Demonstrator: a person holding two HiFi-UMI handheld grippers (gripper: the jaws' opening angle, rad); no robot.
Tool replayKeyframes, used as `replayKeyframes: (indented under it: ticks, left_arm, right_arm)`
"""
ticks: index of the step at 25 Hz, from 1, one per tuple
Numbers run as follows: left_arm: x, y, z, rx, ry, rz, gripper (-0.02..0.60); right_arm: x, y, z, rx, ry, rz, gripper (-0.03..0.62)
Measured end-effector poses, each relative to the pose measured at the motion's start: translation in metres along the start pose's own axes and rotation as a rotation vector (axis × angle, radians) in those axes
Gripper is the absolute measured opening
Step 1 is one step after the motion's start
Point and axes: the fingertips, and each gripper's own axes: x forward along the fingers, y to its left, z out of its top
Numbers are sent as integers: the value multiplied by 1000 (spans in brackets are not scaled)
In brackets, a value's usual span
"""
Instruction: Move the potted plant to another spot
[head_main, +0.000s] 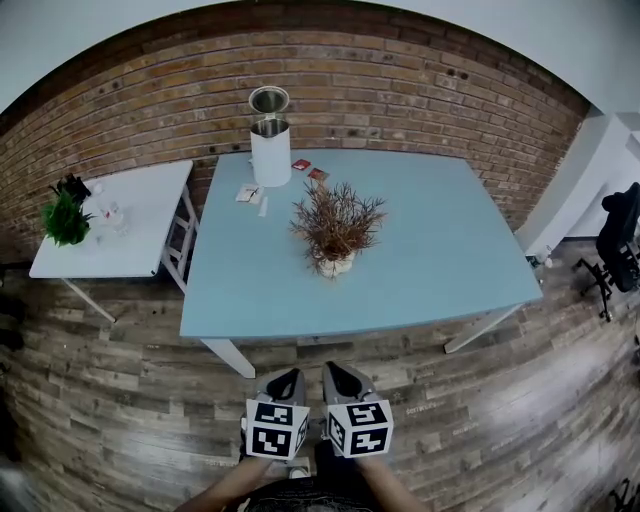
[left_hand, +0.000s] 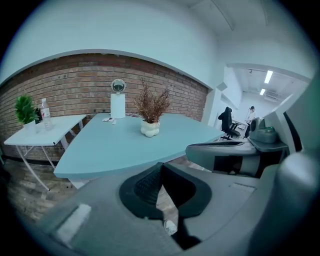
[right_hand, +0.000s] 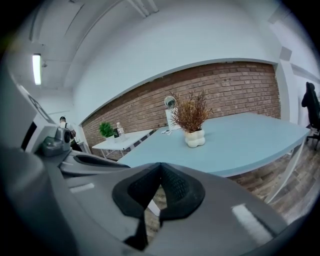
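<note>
The potted plant (head_main: 336, 228), dry reddish-brown twigs in a bumpy white pot, stands upright near the middle of the light blue table (head_main: 440, 250). It also shows in the left gripper view (left_hand: 151, 112) and in the right gripper view (right_hand: 194, 122). Both grippers hang side by side over the wooden floor, short of the table's near edge and well apart from the plant. My left gripper (head_main: 290, 378) (left_hand: 161, 167) is shut with nothing in it. Beside it, my right gripper (head_main: 336, 370) (right_hand: 160, 166) is also shut and empty.
A white cylinder with a round metal top (head_main: 270, 150) stands at the table's far edge, with small red packets (head_main: 301, 164) and papers (head_main: 250, 193) by it. At the left, a white side table (head_main: 130, 230) carries a green plant (head_main: 65, 218) and a bottle (head_main: 105, 212). An office chair (head_main: 618, 240) is far right.
</note>
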Motion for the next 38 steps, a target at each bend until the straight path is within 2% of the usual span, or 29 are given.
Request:
replayKeyframes:
  ticks: [7,19,26,38]
  left_arm:
    - [40,4,32,-17,3,31,-2]
    - [98,8,49,-53,58,100,-2]
    - [105,13,63,-72,57,166,-2]
    - [118,25,66,-101,66,194,-2]
  right_arm:
    - [31,-37,25,-18,14,12,6]
    - [74,-91,39,-48,69,56,15]
    - [93,-109,51,-61,77,93,19]
    - [118,-122,58,-102,94,112,61]
